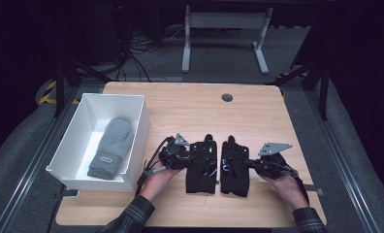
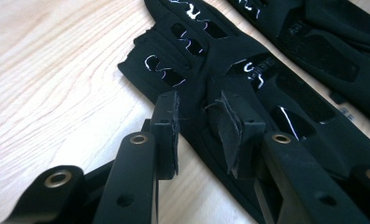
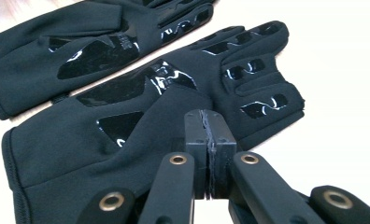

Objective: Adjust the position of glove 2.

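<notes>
**Lying side by side: two black gloves and two claws**

Lying flat on the wooden counter [image 1: 190,104], the left black glove [image 1: 201,167] and the right black glove [image 1: 234,169] sit just beside each other near the front edge. The left claw [image 2: 199,123] stands open, one pad over bare wood and the other over the left glove's edge, neither pressing it. The right claw [image 3: 210,140] is closed, its pads together above the right glove's cuff side; whether they pinch fabric I cannot tell. A grey mitten [image 1: 111,148] rests inside the white bin [image 1: 136,141] at the left.
</notes>
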`<state>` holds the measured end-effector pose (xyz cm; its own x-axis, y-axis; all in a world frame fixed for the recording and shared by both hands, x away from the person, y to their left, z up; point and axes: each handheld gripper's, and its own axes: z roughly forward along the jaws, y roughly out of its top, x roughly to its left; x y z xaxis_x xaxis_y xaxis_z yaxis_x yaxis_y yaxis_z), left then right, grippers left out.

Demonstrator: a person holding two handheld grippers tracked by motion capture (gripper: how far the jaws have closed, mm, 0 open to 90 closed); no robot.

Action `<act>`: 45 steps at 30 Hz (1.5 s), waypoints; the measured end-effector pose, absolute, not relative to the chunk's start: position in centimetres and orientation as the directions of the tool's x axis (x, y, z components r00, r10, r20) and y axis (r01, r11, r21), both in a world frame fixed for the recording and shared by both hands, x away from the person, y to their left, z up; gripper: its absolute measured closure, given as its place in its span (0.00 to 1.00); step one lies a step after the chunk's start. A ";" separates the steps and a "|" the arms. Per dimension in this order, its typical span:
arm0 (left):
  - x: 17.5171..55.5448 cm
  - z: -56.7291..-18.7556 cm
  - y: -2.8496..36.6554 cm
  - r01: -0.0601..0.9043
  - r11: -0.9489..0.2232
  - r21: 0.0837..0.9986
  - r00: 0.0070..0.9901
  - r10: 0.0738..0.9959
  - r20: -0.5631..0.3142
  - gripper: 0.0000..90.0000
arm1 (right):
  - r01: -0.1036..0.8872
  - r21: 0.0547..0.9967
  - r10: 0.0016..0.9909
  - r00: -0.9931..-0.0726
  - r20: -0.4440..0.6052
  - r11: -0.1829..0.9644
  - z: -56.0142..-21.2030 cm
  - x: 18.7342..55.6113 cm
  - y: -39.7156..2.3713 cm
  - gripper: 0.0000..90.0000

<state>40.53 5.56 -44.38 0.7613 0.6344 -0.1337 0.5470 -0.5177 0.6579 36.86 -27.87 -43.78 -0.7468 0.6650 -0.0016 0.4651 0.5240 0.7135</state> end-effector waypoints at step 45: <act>42.4 -42.5 6.2 0.603 -0.372 0.705 0.703 0.665 -0.251 0.97 | 0.458 0.673 0.629 -0.777 -0.015 0.581 -45.2 37.5 -25.8 1.00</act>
<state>42.44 6.18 -42.54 0.7034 0.6649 -0.2512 0.6035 -0.3720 0.7053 37.48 -25.75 -45.20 -0.7770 0.6293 -0.0147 0.4580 0.5813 0.6726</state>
